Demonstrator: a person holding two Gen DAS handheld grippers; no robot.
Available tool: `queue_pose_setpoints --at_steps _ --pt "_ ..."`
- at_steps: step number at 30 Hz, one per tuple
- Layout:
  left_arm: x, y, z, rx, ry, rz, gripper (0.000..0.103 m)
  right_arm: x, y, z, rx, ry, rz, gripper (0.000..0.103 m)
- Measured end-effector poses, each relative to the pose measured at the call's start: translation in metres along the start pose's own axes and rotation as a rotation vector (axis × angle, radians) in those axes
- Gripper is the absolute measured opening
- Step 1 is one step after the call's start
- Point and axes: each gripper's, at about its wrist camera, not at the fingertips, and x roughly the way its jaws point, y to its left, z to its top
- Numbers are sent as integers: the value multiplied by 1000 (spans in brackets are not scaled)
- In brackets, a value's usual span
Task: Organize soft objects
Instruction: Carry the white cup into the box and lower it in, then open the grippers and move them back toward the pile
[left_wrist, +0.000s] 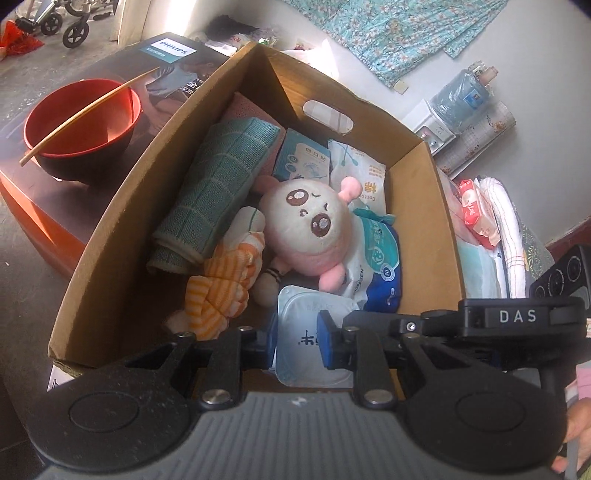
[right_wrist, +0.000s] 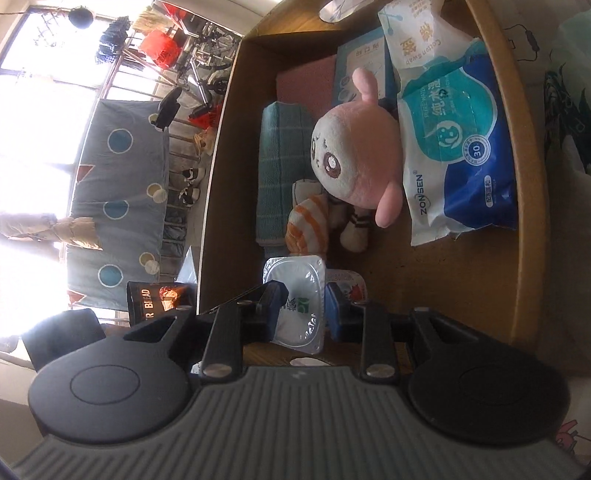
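Note:
An open cardboard box (left_wrist: 110, 221) (right_wrist: 221, 166) holds a pink-and-white plush toy (left_wrist: 310, 221) (right_wrist: 354, 147). Beside the toy lie a rolled green towel (left_wrist: 218, 184) (right_wrist: 277, 177), an orange striped cloth (left_wrist: 221, 291) (right_wrist: 308, 225) and a blue wet-wipes pack (left_wrist: 380, 266) (right_wrist: 458, 155). At the box's near end, my left gripper (left_wrist: 299, 339) is shut on a flat white sealed packet (left_wrist: 314, 306). My right gripper (right_wrist: 304, 314) is shut on a white packet with a green logo (right_wrist: 295, 273), also over the near end of the box.
A red bowl (left_wrist: 81, 122) with a chopstick stands on a Philips carton (left_wrist: 173, 70) left of the box. A water jug (left_wrist: 461, 96), tissue packs (left_wrist: 476, 210) and cloths lie to its right. A dark bread bag (right_wrist: 155, 299) stands outside the box wall.

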Motion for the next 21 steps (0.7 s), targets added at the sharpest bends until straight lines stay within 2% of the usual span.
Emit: queue_pose_setpoints --at_steps 5,7,8,10,11,14,21 --pt "9 12 1 -4 40 -7 22 11 -2 -1 20 39 -30 28" --pt "9 11 0 4 45 -4 26 12 0 -1 17 47 -39 29" --pt "11 10 1 4 55 -4 30 15 0 0 23 52 -43 30" --pt "10 9 2 5 55 4 30 19 1 4 15 54 -65 35" --pt "10 8 1 10 49 9 32 20 0 7 5 48 -77 42" --pt "5 5 2 13 21 29 43 20 3 10 -25 27 -88 51" --pt "-10 -4 2 10 -38 22 57 -7 12 5 -98 -63 -40 52"
